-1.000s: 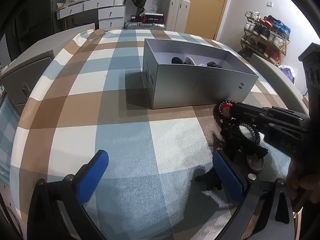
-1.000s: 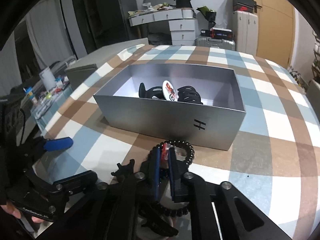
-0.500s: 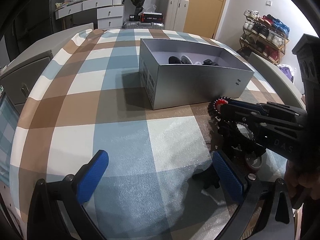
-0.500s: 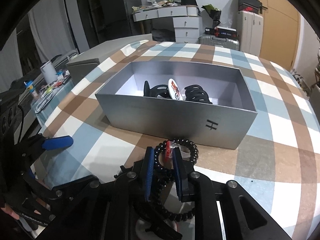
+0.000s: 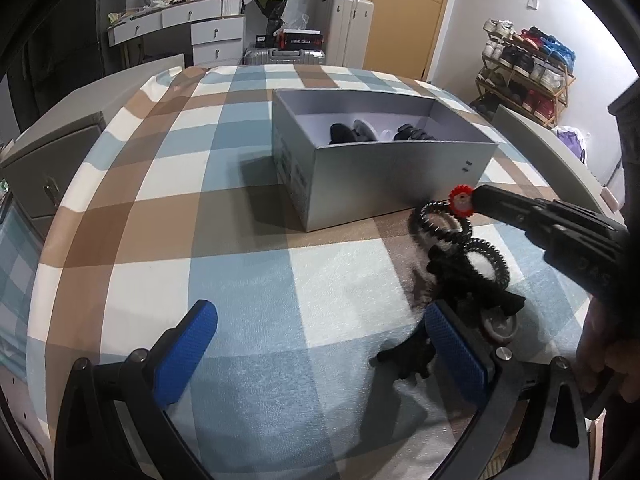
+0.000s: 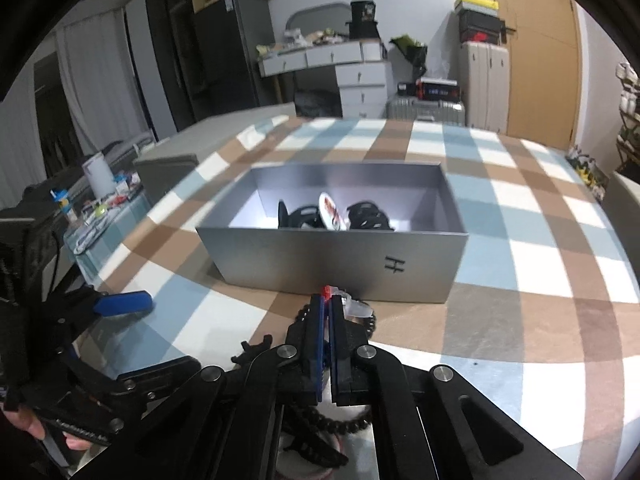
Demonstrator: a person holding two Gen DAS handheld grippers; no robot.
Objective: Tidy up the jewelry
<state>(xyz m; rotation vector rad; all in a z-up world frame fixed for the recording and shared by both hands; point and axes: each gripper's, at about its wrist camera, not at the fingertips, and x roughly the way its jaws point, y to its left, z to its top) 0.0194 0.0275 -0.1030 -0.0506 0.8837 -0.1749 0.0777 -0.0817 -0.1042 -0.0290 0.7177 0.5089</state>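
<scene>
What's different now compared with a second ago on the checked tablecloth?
The right gripper has just closed its jaws on the black beaded bracelet at its red charm, lifting that end slightly. The open left gripper, grey cardboard box and remaining black jewelry pile stayed put.

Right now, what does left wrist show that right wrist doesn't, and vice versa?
Left wrist only: the shoe rack on the right, the left gripper's wide-open blue fingers from behind, and the right gripper from the side, its jaws just closed on the black bead bracelet's red charm.

Right wrist only: the "H" mark on the box front and the cluttered side table.

Both: the grey box holding dark items, the plaid cloth, the jewelry pile.
</scene>
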